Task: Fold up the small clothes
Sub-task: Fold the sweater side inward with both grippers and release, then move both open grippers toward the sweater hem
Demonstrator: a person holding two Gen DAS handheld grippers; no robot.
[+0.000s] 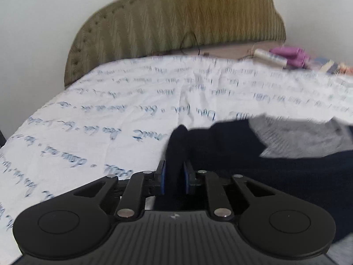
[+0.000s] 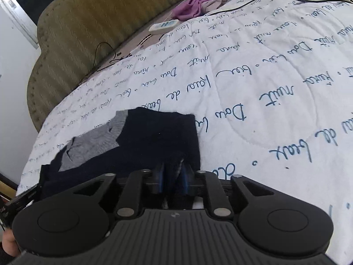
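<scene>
Two close wrist views, shared bedspread (image 1: 110, 114)

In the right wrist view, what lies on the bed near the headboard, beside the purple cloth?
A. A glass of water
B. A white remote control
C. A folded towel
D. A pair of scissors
B: a white remote control with a bluish button panel lies on the quilt's far edge, just below the purple cloth and in front of the olive headboard.
</scene>
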